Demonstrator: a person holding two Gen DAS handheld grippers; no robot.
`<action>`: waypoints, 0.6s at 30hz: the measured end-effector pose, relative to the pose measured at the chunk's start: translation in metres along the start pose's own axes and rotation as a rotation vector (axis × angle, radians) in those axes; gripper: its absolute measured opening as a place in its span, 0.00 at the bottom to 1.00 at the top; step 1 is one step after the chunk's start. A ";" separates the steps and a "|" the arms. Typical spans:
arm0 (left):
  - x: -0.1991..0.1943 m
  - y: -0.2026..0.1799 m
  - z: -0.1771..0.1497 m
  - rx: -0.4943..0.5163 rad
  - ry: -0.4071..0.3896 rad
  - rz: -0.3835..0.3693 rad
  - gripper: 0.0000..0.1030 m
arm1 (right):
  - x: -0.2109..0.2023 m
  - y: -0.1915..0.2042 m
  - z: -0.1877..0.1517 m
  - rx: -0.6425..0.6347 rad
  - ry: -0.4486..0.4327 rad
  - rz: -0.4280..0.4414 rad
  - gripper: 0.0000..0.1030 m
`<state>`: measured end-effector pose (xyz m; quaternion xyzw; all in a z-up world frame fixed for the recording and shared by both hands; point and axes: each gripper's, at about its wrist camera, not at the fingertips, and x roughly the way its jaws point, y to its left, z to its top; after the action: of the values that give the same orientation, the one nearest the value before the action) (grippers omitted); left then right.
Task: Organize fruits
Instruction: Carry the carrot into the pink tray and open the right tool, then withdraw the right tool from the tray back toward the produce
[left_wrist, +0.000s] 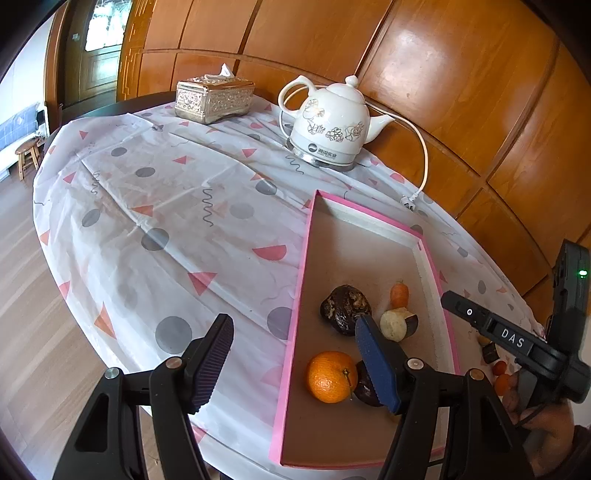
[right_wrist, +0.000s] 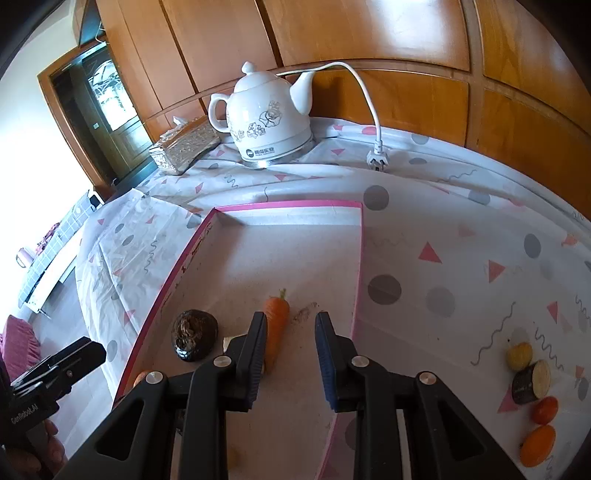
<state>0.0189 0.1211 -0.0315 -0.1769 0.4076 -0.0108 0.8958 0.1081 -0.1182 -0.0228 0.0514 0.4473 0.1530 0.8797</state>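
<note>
- My left jaws are standing wide with nothing in them, parked over the near-left rim of the pink tray. The orange sits in the tray just below my right-hand pad, not between the pads.
- My right jaws are pulled in about as narrow as they go, and they're empty. The carrot lies on the tray floor right against the outer side of the left pad, partly hidden behind it, so it's beside the gap, not in it.
- Already in the tray: the orange, the carrot, a dark lumpy fruit and a cut chunk with a pale face.
- Out on the counter, well off to the right of my right jaws: a small orange fruit, a little red one, a dark cut chunk and a yellowish bit, all huddled close together.
- Handling guess: these are all light. The round ones look smooth, so they'll probably roll or squirt out if I pinch off-centre. I'd go across the widest part and squeeze gently.
- The red one looks the softest and easiest to bruise.
- The cut chunk looks firm with flat faces, so I'd clamp it on the skin sides.
- They're packed tight, so I'd take an outer piece first or I'll knock its neighbours around.
</note>
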 end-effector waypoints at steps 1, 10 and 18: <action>0.000 0.000 0.000 0.001 -0.001 0.000 0.67 | -0.001 -0.001 -0.002 0.004 0.000 -0.001 0.26; -0.009 -0.005 -0.001 0.012 -0.015 -0.003 0.67 | -0.013 -0.001 -0.012 0.028 -0.011 -0.011 0.26; -0.016 -0.012 -0.003 0.031 -0.028 -0.008 0.67 | -0.031 0.001 -0.022 0.014 -0.042 -0.037 0.29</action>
<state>0.0078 0.1118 -0.0180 -0.1645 0.3943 -0.0183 0.9040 0.0732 -0.1277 -0.0122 0.0525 0.4305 0.1325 0.8913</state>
